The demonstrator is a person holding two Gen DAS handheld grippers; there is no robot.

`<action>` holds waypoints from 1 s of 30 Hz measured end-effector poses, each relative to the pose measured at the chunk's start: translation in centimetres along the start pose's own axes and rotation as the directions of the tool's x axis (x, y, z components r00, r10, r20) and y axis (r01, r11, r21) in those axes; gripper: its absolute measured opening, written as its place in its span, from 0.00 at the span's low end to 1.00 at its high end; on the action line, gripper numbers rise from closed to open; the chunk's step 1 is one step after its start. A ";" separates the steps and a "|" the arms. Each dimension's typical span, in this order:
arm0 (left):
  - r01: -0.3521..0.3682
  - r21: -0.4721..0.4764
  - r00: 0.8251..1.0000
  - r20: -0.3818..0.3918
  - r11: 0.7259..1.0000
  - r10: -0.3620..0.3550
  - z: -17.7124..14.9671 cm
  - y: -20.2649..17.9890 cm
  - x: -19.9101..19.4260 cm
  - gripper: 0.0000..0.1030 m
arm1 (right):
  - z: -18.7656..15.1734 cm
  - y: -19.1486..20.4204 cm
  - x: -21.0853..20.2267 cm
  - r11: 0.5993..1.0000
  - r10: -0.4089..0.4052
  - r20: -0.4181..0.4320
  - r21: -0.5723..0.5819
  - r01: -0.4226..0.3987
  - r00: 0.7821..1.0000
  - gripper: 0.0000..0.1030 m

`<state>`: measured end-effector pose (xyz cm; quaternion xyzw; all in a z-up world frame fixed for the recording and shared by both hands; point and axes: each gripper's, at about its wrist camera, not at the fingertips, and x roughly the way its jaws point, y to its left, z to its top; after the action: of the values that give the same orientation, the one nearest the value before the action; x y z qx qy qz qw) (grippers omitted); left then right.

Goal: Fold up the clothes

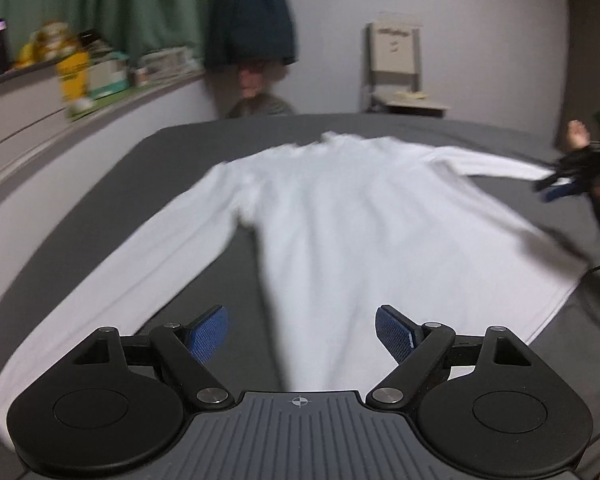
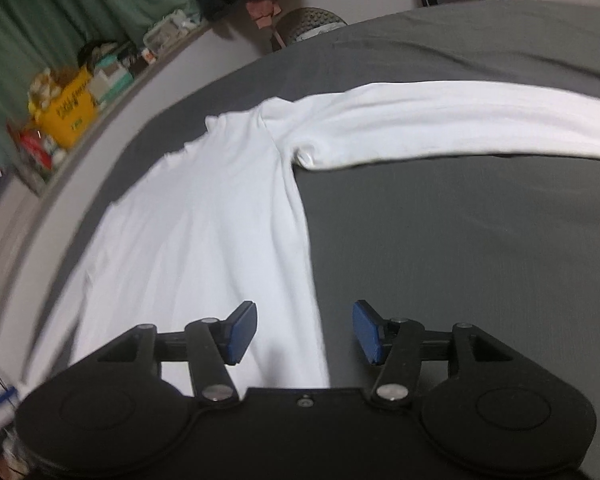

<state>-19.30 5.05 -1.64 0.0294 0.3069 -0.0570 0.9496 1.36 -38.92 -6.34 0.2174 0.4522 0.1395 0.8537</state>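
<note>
A white long-sleeved shirt [image 1: 340, 208] lies flat on a dark grey bed [image 1: 220, 280], collar at the far end and both sleeves spread out. My left gripper [image 1: 302, 332] hovers open above the near hem with nothing between its fingers. The left sleeve [image 1: 120, 272] runs down toward the near left. In the right wrist view, my right gripper [image 2: 304, 332] is open and empty above the side edge of the shirt [image 2: 204, 220], and the right sleeve [image 2: 460, 120] stretches away to the right. In the left wrist view the right gripper [image 1: 560, 186] shows beside the sleeve end.
Along the left runs a ledge holding a yellow bag [image 1: 74, 72] and boxes, with a green curtain [image 1: 100, 0] behind it. A dark garment [image 1: 252, 16] hangs on the far wall. A folding chair [image 1: 396, 68] stands beyond the bed. Bare grey bedding [image 2: 460, 260] lies right of the shirt.
</note>
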 end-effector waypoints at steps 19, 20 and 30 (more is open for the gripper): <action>0.166 -0.111 0.970 -0.163 0.980 -0.183 -1.4 -9.9 13.7 0.81 | 6.3 -3.3 11.9 0.932 0.182 0.053 0.310 -0.189 0.982 0.51; 0.163 -0.121 0.972 -0.153 0.979 -0.180 -1.6 -10.0 13.6 0.81 | 6.4 -3.5 12.3 0.925 0.190 0.063 0.322 -0.200 0.980 0.51; 0.139 -0.144 0.978 -0.137 0.980 -0.159 -2.0 -10.3 13.6 0.82 | 9.7 -4.5 16.1 0.861 0.212 0.177 0.432 -0.269 0.961 0.46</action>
<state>-10.81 -6.19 -11.48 -0.0529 0.3809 -0.1051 0.9171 18.51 -38.13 -15.25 0.4726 0.3877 0.1224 0.7819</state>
